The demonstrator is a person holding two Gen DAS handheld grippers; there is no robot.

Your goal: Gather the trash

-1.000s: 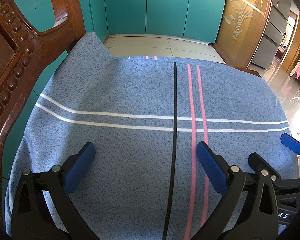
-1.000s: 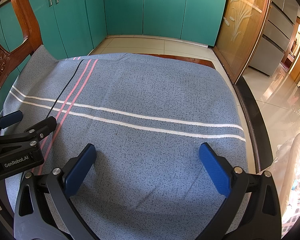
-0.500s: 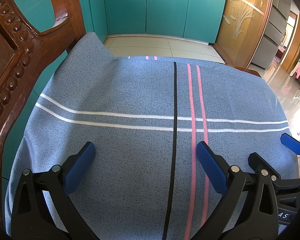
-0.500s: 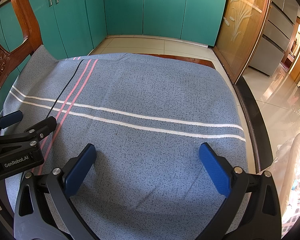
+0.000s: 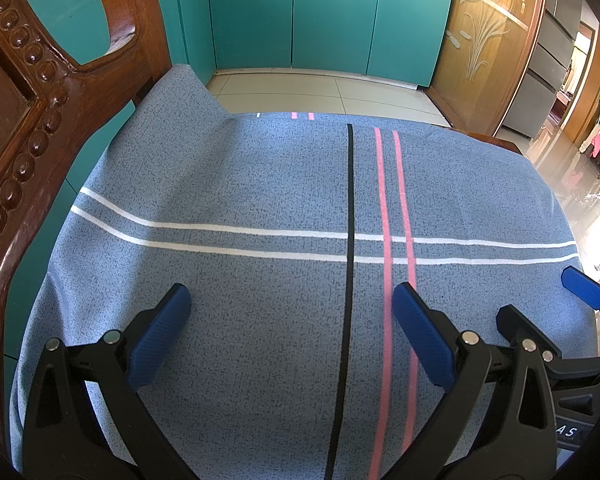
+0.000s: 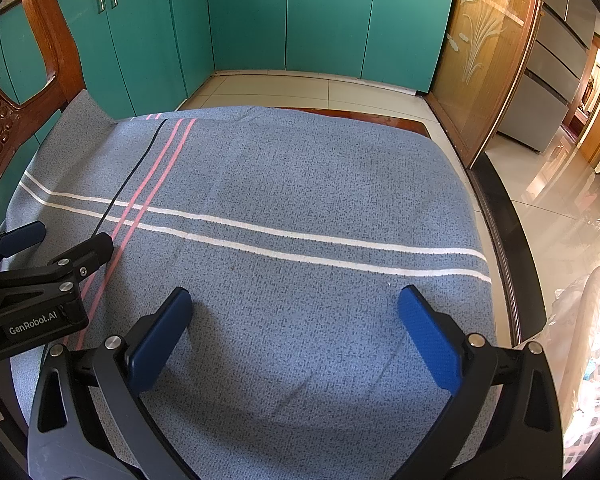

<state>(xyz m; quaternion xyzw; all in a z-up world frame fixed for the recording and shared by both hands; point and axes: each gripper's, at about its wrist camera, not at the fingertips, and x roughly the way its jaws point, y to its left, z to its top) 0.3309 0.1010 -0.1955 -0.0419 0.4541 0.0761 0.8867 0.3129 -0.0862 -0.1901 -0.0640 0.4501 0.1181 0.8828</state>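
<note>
Two grippers hover over blue striped tablecloth [image 5: 260, 184]: left gripper [image 5: 288, 320] and right gripper [image 6: 296, 320], jaws spread wide, nothing held. No trash visible in either view. Risk: closing blind would pinch cloth and drag it toward carved wooden chair [image 5: 32, 100].

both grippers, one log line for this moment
left gripper: open, empty | right gripper: open, empty | both over blue striped tablecloth | trash: none in view
</note>
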